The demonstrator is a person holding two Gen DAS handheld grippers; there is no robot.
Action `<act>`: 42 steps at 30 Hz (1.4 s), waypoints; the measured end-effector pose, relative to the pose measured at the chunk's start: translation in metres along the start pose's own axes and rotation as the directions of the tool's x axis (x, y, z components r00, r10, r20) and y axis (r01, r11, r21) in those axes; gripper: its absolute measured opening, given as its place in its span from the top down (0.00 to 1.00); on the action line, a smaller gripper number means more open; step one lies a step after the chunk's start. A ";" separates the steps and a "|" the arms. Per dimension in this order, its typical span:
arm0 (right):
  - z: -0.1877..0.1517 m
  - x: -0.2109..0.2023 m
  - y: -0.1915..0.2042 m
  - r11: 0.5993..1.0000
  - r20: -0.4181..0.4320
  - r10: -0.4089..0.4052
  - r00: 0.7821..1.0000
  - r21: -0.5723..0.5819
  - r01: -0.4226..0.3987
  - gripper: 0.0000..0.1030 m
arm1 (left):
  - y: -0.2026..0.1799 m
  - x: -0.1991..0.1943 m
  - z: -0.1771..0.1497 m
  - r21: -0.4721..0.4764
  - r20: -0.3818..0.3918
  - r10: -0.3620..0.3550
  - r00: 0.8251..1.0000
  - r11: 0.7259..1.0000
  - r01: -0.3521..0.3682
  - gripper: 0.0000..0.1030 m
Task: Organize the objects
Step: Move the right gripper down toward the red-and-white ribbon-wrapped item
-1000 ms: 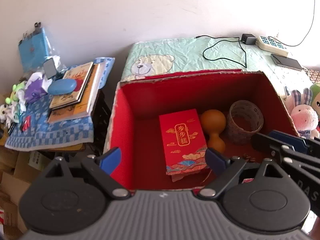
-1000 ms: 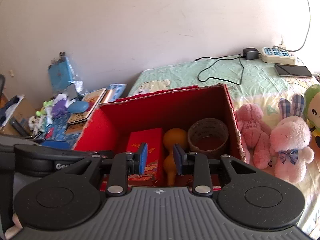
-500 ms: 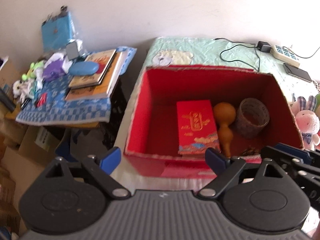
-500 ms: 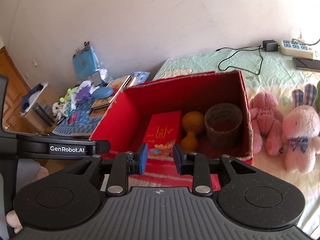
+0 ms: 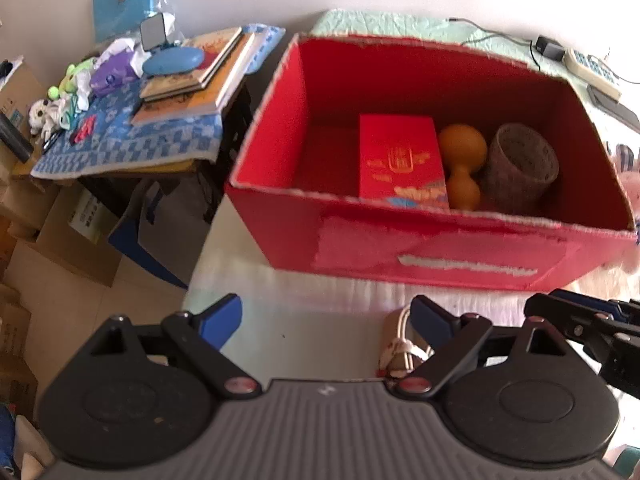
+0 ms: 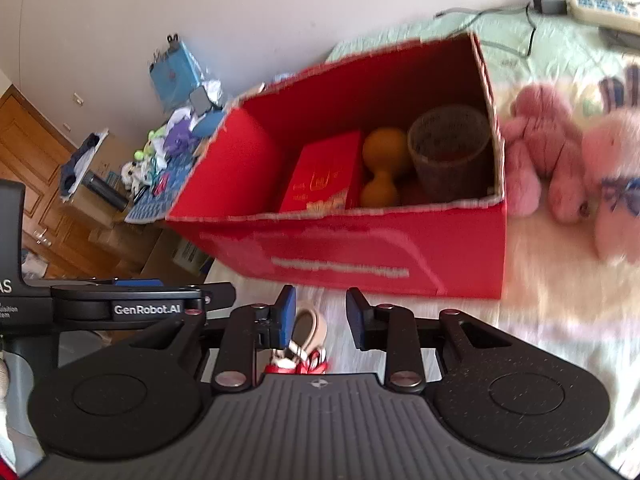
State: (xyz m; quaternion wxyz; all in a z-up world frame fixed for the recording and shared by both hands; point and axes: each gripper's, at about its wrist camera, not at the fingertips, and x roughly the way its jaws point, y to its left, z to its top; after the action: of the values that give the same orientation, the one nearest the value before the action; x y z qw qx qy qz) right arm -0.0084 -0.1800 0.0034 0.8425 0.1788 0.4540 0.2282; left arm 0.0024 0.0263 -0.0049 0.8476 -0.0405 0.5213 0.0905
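Note:
A red cardboard box (image 5: 440, 256) (image 6: 360, 256) stands open on the bed. Inside it are a red packet (image 5: 400, 160) (image 6: 324, 172), an orange gourd (image 5: 462, 160) (image 6: 382, 168) and a woven cup (image 5: 520, 168) (image 6: 450, 156). My left gripper (image 5: 324, 316) is wide open over the bedsheet in front of the box, holding nothing. My right gripper (image 6: 320, 308) hangs part open just to its right. A small charm with a beige loop and red-white bits (image 6: 308, 332) (image 5: 400, 344) lies on the sheet below its fingers, close to the left pad (image 6: 286, 312); the pads do not press on it.
Pink plush toys (image 6: 532, 168) lie right of the box. A power strip (image 5: 592, 68) and cables lie at the far end of the bed. On the left, a side table with a blue checked cloth (image 5: 120, 144) carries books (image 5: 192, 80) and small toys; cardboard boxes (image 5: 60, 232) sit on the floor below.
Both grippers have drawn back from over the box and sunk toward the sheet in front of it. The box's front wall and the small looped charm have come into view.

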 end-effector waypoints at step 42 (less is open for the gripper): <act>-0.013 0.030 -0.029 0.983 -0.260 0.086 0.962 0.182 -0.039 0.69 | -0.026 0.046 -0.050 0.066 -0.192 -0.067 0.979 0.995 0.081 0.09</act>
State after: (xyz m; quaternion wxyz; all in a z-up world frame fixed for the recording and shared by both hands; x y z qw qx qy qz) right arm 0.0021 -0.1865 -0.0389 0.7471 0.2340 0.5757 0.2359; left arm -0.0164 -0.0021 -0.0691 0.7978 -0.0371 0.6007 0.0353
